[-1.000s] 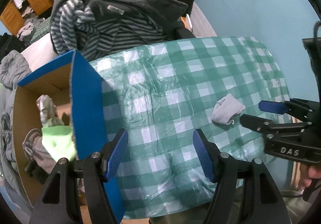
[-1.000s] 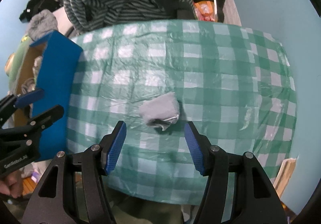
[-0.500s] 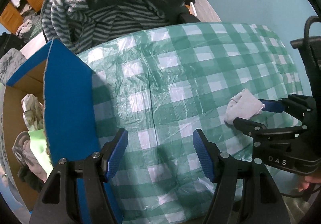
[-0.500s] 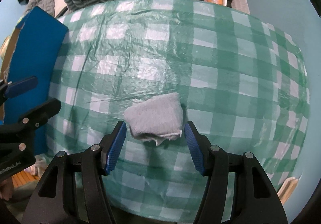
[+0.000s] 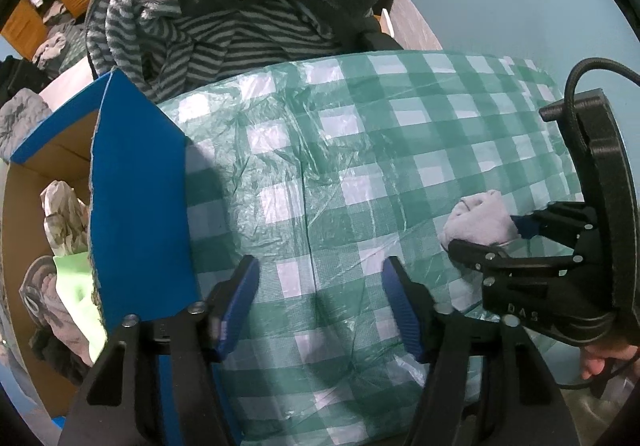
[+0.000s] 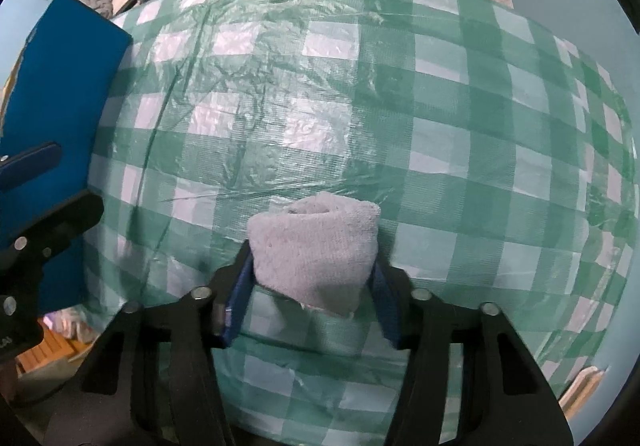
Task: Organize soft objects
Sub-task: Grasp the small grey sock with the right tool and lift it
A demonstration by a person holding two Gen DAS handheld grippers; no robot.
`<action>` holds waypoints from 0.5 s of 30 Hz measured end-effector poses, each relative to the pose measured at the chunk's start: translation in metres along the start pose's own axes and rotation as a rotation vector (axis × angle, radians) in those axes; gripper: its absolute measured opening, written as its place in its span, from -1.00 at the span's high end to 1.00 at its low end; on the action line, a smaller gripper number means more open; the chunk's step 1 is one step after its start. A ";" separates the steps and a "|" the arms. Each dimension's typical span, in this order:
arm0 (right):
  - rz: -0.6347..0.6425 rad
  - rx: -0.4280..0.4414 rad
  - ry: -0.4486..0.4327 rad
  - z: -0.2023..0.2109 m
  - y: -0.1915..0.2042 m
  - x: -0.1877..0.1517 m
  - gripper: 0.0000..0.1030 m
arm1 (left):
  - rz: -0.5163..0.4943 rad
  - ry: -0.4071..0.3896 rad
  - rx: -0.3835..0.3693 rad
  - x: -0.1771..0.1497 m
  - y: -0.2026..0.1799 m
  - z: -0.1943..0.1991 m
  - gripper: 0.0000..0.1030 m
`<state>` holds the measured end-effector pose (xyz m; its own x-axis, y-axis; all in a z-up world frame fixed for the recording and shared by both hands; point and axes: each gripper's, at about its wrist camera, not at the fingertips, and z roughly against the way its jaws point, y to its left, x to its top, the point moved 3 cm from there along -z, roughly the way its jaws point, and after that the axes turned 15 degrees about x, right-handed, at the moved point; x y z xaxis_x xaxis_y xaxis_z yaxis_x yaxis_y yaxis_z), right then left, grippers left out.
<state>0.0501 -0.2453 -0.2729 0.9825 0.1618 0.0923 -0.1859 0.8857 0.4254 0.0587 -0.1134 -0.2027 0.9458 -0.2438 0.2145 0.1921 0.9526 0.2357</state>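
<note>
On the near right of the checked table, your right tongs have just closed onto the soft, light grey cloth roll across its middle, while your left tongs hang half-open, empty.

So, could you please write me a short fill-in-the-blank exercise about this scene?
1. The right gripper is closing on a rolled grey ____.
2. The tablecloth has a green and white ____ pattern.
3. Nothing lies between the pads of the ____ gripper.
4. The outside of the cardboard box is coloured ____.

Missing words: sock; checked; left; blue.
</note>
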 end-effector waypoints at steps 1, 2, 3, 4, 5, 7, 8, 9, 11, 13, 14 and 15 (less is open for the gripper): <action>0.006 0.001 -0.003 0.001 0.002 0.000 0.36 | -0.001 0.003 -0.006 -0.001 0.000 0.000 -0.02; 0.014 0.002 -0.008 0.003 0.003 0.000 0.45 | -0.001 0.007 -0.011 -0.002 0.000 0.000 0.09; 0.024 -0.001 -0.013 0.005 0.005 0.001 0.47 | -0.003 0.009 -0.018 -0.003 0.001 0.001 0.14; 0.030 -0.001 -0.016 0.006 0.007 0.001 0.49 | -0.003 0.008 -0.024 -0.004 0.001 0.002 0.23; 0.036 0.001 -0.020 0.008 0.009 0.000 0.51 | -0.003 0.007 -0.028 -0.005 0.001 0.003 0.30; 0.049 0.009 -0.029 0.013 0.013 -0.001 0.52 | -0.001 0.004 -0.038 -0.007 0.002 0.006 0.44; 0.054 0.012 -0.033 0.015 0.015 -0.002 0.52 | 0.001 0.005 -0.049 -0.008 0.003 0.008 0.46; 0.059 0.016 -0.039 0.019 0.016 -0.004 0.52 | 0.004 0.004 -0.056 -0.009 0.003 0.010 0.48; 0.067 0.023 -0.051 0.025 0.021 -0.009 0.52 | 0.015 -0.005 -0.067 -0.010 0.006 0.016 0.53; 0.072 0.039 -0.067 0.035 0.026 -0.011 0.52 | 0.022 -0.013 -0.078 -0.012 0.008 0.022 0.55; 0.087 0.059 -0.082 0.038 0.029 -0.012 0.52 | 0.028 -0.019 -0.084 -0.012 0.010 0.026 0.55; 0.093 0.067 -0.094 0.043 0.033 -0.012 0.52 | 0.036 -0.028 -0.085 -0.012 0.012 0.030 0.55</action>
<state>0.0318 -0.2369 -0.2215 0.9560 0.1977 0.2165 -0.2796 0.8373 0.4698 0.0419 -0.1046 -0.1735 0.9449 -0.2132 0.2483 0.1809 0.9725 0.1466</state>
